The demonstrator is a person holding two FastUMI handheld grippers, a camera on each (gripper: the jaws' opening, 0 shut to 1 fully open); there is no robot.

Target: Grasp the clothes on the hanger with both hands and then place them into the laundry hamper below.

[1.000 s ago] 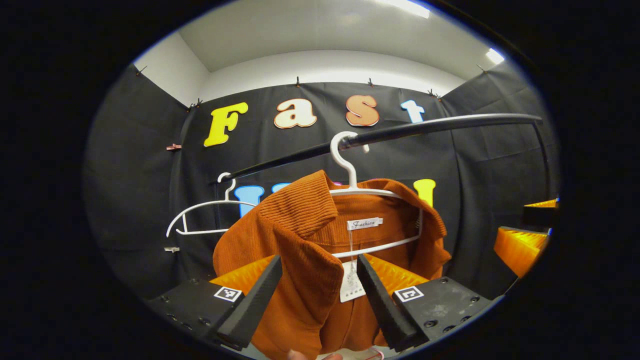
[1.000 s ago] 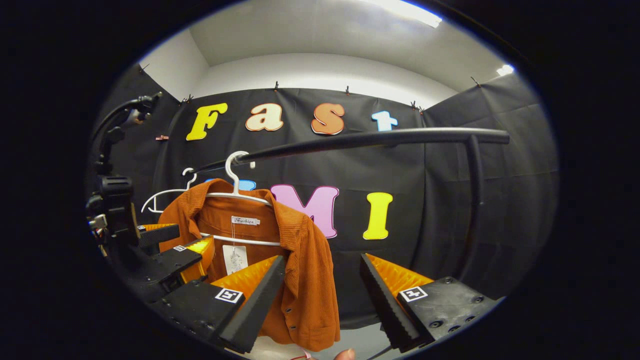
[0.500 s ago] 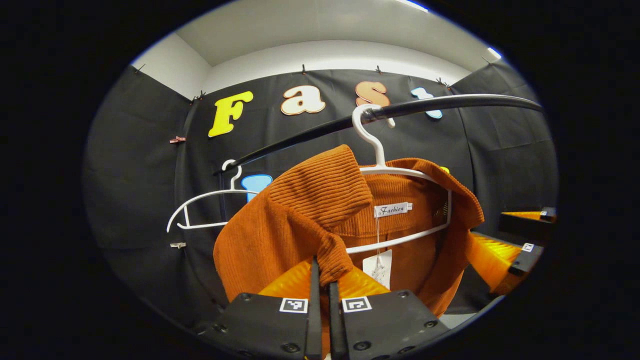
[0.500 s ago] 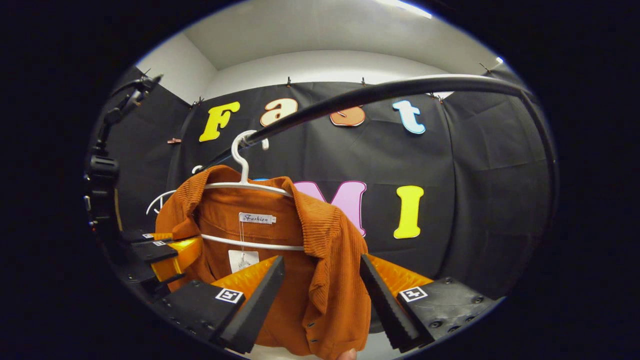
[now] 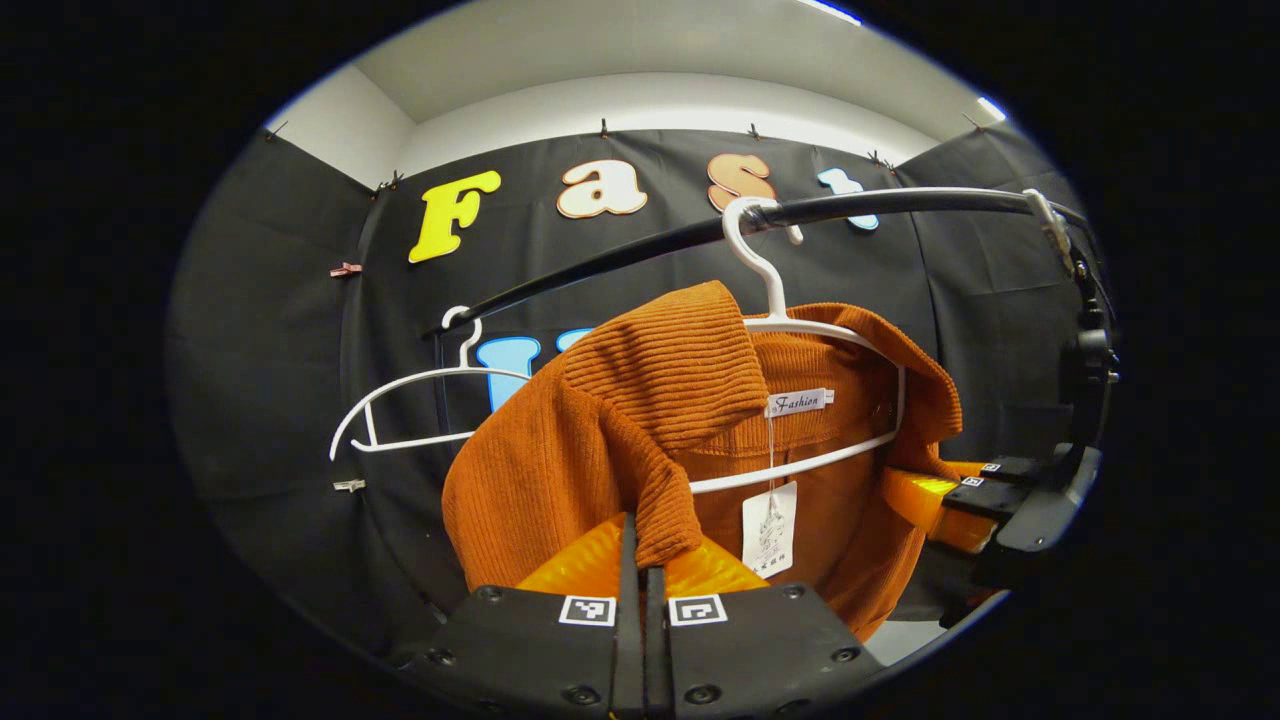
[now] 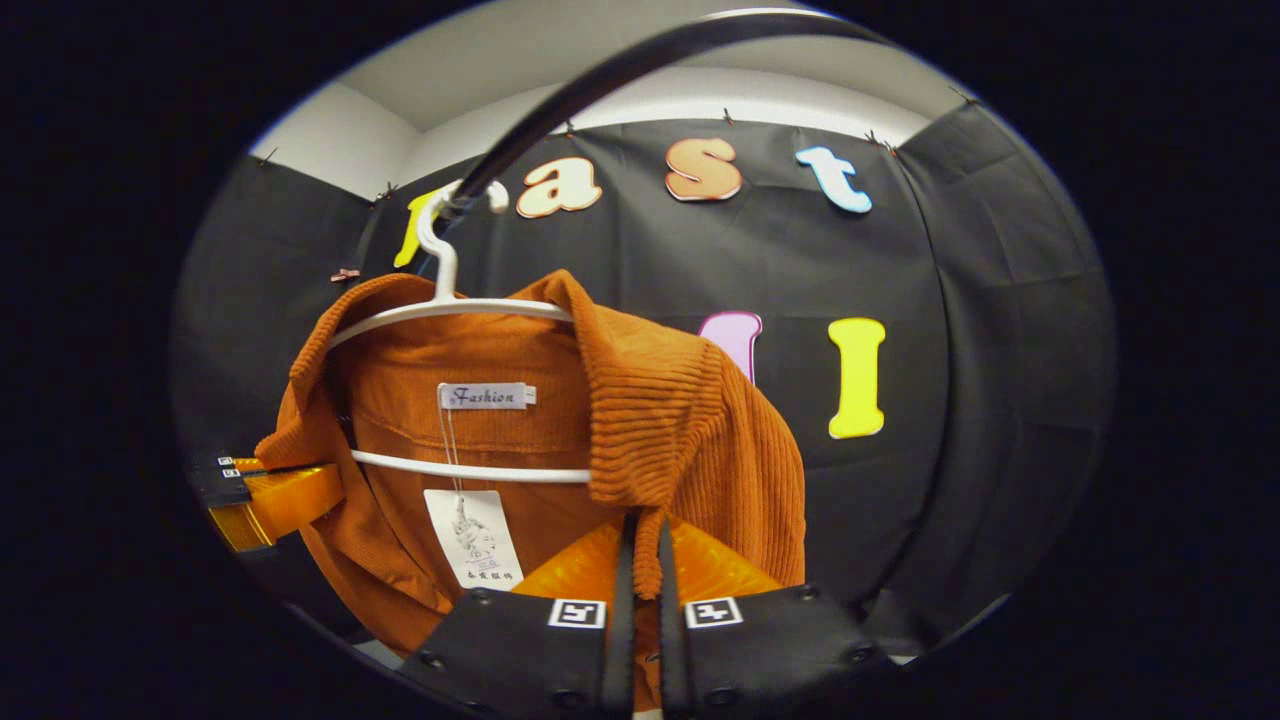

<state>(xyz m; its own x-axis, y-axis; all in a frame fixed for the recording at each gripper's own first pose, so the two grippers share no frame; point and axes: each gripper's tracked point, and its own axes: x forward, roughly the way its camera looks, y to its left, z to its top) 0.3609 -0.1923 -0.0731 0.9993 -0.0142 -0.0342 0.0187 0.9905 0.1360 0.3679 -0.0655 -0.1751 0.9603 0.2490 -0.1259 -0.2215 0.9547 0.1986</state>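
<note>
Rust ribbed shirt (image 5: 620, 420) on white hanger (image 5: 790, 330), both collar pts pinched.

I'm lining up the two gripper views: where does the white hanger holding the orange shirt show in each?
Left gripper view: the white hanger sits right of centre, its hook over the black rail near the top.
Right gripper view: the hanger sits upper left, hook on the rail.
Shared landmark: the shirt's white neck label.

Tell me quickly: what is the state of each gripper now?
Left gripper: closed on the orange shirt.
Right gripper: closed on the same shirt.
</note>
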